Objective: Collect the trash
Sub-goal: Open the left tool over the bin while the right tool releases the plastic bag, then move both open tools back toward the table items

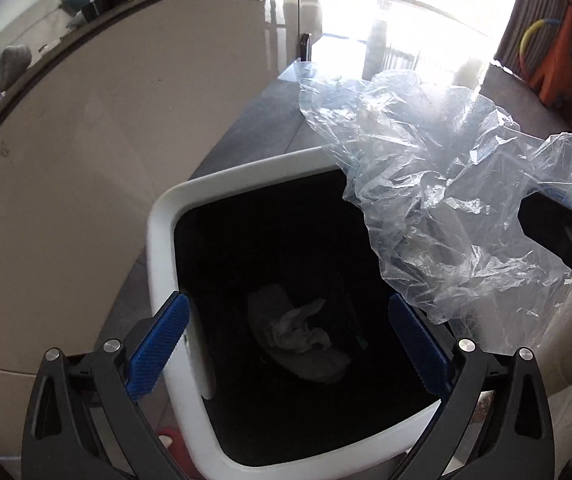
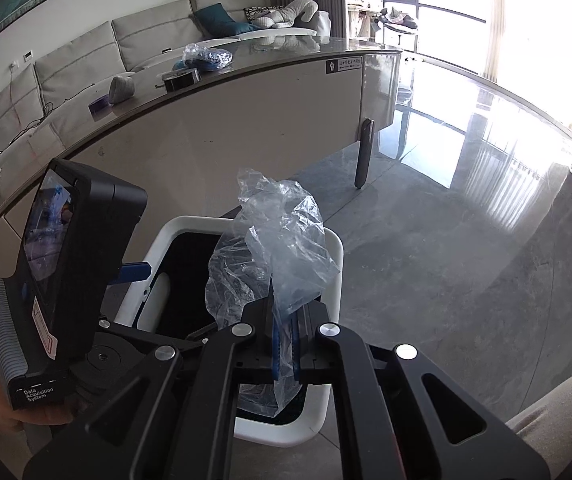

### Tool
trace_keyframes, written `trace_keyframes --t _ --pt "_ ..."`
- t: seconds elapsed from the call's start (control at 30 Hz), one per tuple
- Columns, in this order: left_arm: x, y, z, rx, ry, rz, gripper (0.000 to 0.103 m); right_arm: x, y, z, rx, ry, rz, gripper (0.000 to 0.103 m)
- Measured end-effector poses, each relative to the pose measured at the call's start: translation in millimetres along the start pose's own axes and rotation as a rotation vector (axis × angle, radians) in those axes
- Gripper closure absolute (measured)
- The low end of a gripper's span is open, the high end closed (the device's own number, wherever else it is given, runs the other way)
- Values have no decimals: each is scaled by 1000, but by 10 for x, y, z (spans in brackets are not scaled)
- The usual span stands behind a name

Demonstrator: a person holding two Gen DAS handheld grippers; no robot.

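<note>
A white-rimmed trash bin (image 1: 158, 216) with a black inside stands on the floor beside the table. Crumpled white paper (image 1: 298, 336) lies at its bottom. My left gripper (image 1: 288, 300) hangs open right over the bin's mouth with nothing between its blue pads (image 1: 154, 344). My right gripper (image 2: 284, 320) is shut on a crumpled clear plastic bag (image 2: 278, 240), held above the bin's rim (image 2: 336, 248). In the left wrist view the same plastic bag (image 1: 426, 160) billows over the bin's far right corner. The left tool's black housing (image 2: 66, 260) shows in the right wrist view.
A long beige table (image 2: 246, 112) curves close behind the bin, with a dark leg (image 2: 366, 152). On its top lie another plastic bag (image 2: 206, 56), a black roll (image 2: 182, 78) and small items. Glossy grey floor (image 2: 466, 240) spreads right. A grey sofa (image 2: 86, 56) stands beyond.
</note>
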State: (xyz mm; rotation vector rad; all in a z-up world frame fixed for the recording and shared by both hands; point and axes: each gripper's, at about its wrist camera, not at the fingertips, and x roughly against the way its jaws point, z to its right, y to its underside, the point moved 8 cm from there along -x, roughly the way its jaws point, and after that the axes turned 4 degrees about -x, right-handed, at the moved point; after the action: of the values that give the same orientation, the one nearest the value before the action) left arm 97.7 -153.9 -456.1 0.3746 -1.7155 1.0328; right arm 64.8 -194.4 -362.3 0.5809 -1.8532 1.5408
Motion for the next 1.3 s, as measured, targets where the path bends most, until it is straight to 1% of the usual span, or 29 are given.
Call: trace_keyframes --t 0.23,0.33,0.43,0.5,0.53,0.67,0.77,0.87,0.9,0.93,0.97,1.0,1.03,1.07,1.13,1.17,1.2,1.3 --pt "209 -45 -145 26 -50 65 5 -38 18 -45 9 -7 -7 98" --pt "363 -89 -130 41 -66 98 5 -97 43 -85 15 -16 -20 98" --pt "445 -106 -228 65 -72 120 5 -202 81 -141 23 -30 -42 98" --pt "483 -76 -321 79 -91 122 5 -292 112 -182 29 -36 -60 98" --pt "470 -35 -429 89 -90 119 5 -344 128 -203 31 -40 -73 98" --pt "444 -27 -543 131 -105 110 5 -487 224 -278 55 -50 -109 96" --pt "446 -21 -652 156 -126 104 5 -590 320 -310 77 -34 -141 94" --pt "419 -17 -731 179 -126 100 5 -689 404 -284 87 -9 -179 92" --pt "435 -1 -779 185 -124 99 5 -731 436 -265 93 7 -200 86" --pt "443 2 -796 188 -123 98 5 -778 479 -252 98 17 -229 77" --pt "445 -8 -803 189 -125 99 5 -805 519 -232 97 25 -248 48" --pt "458 -8 -808 187 -125 102 5 -811 537 -203 92 46 -248 22" --pt "469 -11 -808 184 -125 104 5 -803 524 -177 90 77 -229 18" --pt "478 -24 -802 183 -125 108 5 -778 505 -177 92 82 -207 17" --pt "501 -13 -834 182 -124 118 5 -752 468 -190 120 105 -183 6" --pt "475 -21 -809 179 -122 120 5 -733 456 -182 143 136 -168 4" --pt "480 -29 -806 177 -123 122 5 -712 440 -179 165 157 -151 4" --pt "500 -17 -816 181 -124 131 5 -650 404 -199 162 140 -128 4"
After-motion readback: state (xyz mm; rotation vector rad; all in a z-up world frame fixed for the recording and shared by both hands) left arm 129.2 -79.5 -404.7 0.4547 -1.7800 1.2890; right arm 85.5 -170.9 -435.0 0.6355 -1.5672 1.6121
